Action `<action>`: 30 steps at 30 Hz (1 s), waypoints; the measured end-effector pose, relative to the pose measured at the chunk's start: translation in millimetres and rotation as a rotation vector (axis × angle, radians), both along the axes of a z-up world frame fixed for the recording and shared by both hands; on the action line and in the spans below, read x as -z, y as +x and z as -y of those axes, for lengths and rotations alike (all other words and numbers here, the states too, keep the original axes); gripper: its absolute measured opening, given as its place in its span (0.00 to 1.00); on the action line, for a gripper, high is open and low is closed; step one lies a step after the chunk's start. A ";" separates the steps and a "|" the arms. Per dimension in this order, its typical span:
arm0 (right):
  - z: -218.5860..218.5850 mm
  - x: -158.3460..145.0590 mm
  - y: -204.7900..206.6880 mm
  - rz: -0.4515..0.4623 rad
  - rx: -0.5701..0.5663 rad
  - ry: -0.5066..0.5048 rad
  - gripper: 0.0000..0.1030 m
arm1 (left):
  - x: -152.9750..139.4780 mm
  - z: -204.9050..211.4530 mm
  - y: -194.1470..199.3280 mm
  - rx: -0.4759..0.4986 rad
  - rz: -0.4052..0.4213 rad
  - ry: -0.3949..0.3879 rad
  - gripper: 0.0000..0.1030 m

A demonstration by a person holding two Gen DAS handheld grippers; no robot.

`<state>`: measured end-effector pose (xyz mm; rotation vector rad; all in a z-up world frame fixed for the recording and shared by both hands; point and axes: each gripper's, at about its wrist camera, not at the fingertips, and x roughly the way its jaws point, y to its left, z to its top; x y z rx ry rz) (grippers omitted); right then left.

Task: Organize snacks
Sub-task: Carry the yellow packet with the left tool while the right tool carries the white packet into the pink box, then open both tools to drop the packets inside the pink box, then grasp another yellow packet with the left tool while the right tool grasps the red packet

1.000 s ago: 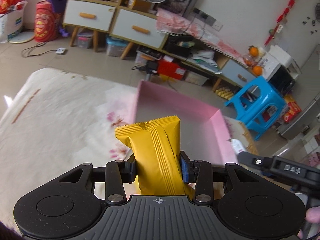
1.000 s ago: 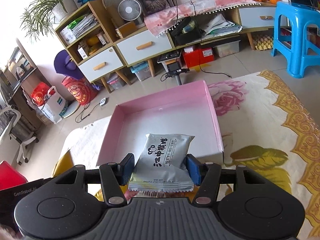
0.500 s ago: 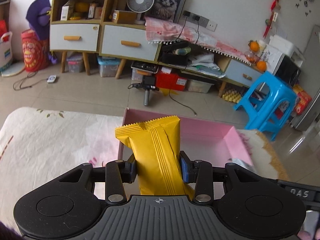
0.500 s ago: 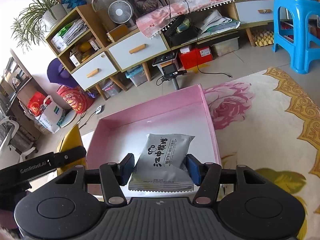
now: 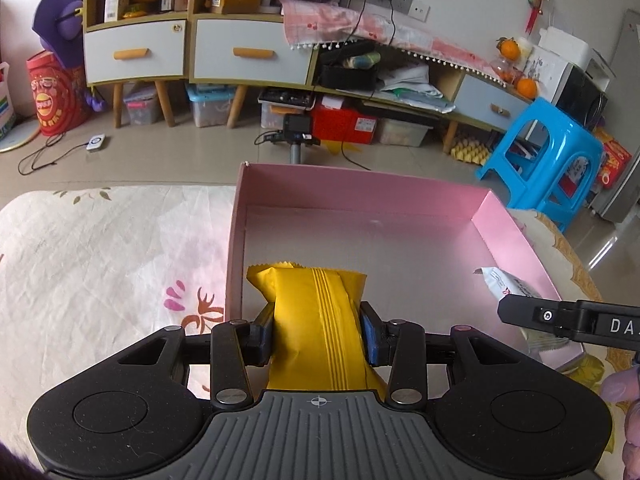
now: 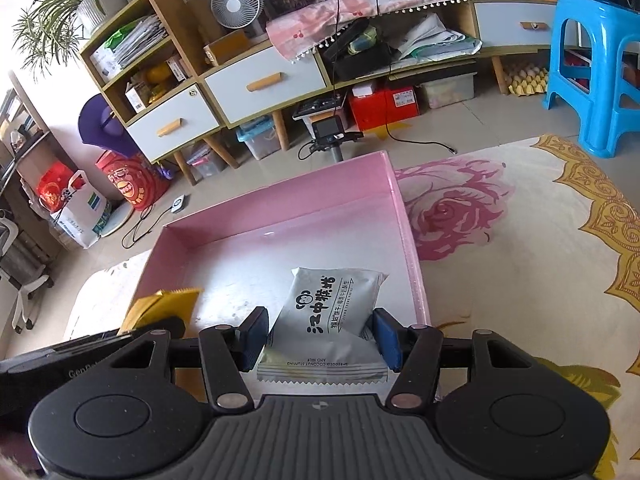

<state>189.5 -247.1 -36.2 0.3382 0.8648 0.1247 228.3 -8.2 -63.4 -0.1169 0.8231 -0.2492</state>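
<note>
My left gripper (image 5: 317, 330) is shut on a yellow snack packet (image 5: 316, 320), held over the near left corner of the pink tray (image 5: 360, 192). In the right wrist view, my right gripper (image 6: 318, 338) is shut on a grey-white snack packet (image 6: 332, 304) with black characters, over the near right part of the same pink tray (image 6: 404, 216). The yellow packet (image 6: 164, 306) and the left gripper show at the left there. The grey-white packet (image 5: 508, 286) and the right gripper's black body (image 5: 568, 322) show at the right of the left wrist view.
The tray lies on a floral cloth (image 6: 520, 240) over a table. Beyond the table's far edge are tiled floor, a low cabinet with drawers (image 5: 224, 52), a camera on a stand (image 5: 296, 128) and a blue plastic stool (image 5: 548, 156). A finger (image 5: 616, 384) shows at the right edge.
Both grippers have come down and forward over the pink tray, each still holding its packet. The left one swung right and levelled; the two packets now sit side by side inside the tray's near edge.
</note>
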 end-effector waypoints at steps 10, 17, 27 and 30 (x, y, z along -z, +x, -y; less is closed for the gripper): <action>-1.5 -9.3 -4.2 0.030 -0.003 -0.021 0.68 | -4.3 -0.4 -5.8 0.009 0.009 -0.041 0.60; 3.8 -26.2 -13.5 0.050 0.003 -0.025 0.78 | -20.1 -2.9 -26.5 0.033 0.019 -0.044 0.84; 7.5 -51.8 -48.4 0.059 -0.004 -0.054 0.87 | -45.8 -16.3 -79.6 0.031 0.014 -0.043 0.95; 2.1 -58.6 -59.7 0.057 -0.022 -0.069 0.90 | -49.1 -21.4 -97.3 0.037 -0.006 -0.038 0.96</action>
